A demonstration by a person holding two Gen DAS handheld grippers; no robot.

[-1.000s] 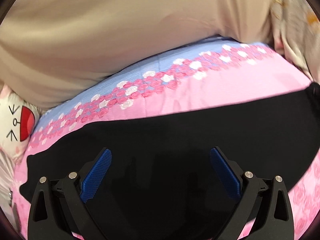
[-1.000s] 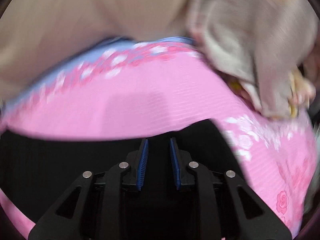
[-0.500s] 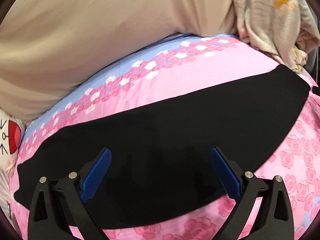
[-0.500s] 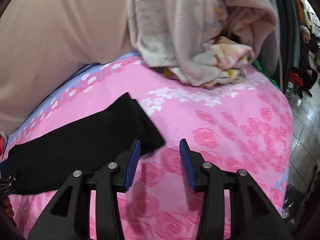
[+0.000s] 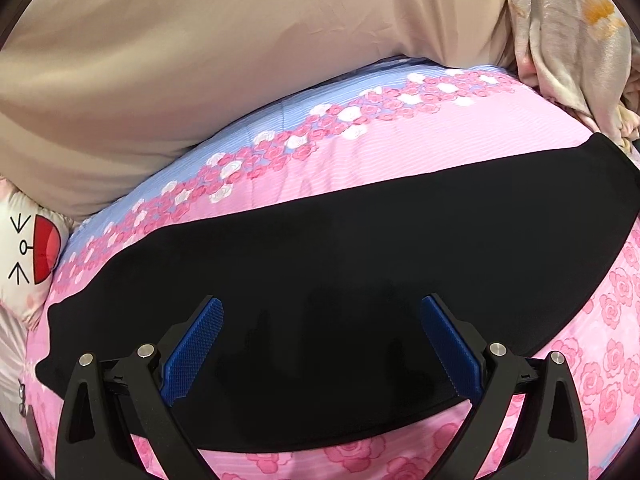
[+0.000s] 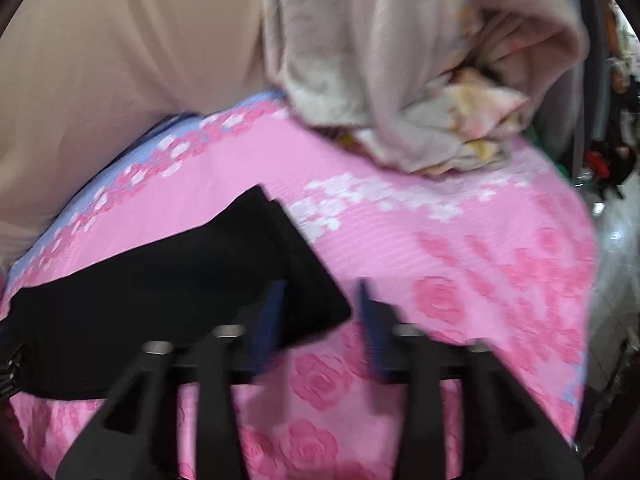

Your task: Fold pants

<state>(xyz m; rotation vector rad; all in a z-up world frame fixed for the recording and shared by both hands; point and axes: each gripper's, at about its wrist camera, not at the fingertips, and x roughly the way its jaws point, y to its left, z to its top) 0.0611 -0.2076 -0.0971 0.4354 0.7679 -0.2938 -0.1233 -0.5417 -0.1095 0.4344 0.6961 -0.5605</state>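
Black pants [image 5: 340,280] lie flat in a long band across the pink rose bedspread [image 5: 440,152]. My left gripper [image 5: 320,344] is wide open and empty, above the pants' near edge at their middle. In the right wrist view, which is blurred, the pants [image 6: 180,276] stretch from the left to their right end. My right gripper [image 6: 320,320] is open and empty over the pants' near right corner; its left finger overlaps the cloth and its right finger is over the bedspread [image 6: 460,260].
A beige pillow or headboard cover [image 5: 220,60] runs along the far side. A crumpled grey floral blanket [image 6: 400,80] lies at the far right of the bed. A white cartoon-face cushion [image 5: 28,252] sits at the left. The bed's right edge [image 6: 588,320] drops to the floor.
My right gripper let go of the pants, opened and drew back to the pants' right end. My left gripper stayed open and backed off, showing more of the pants.
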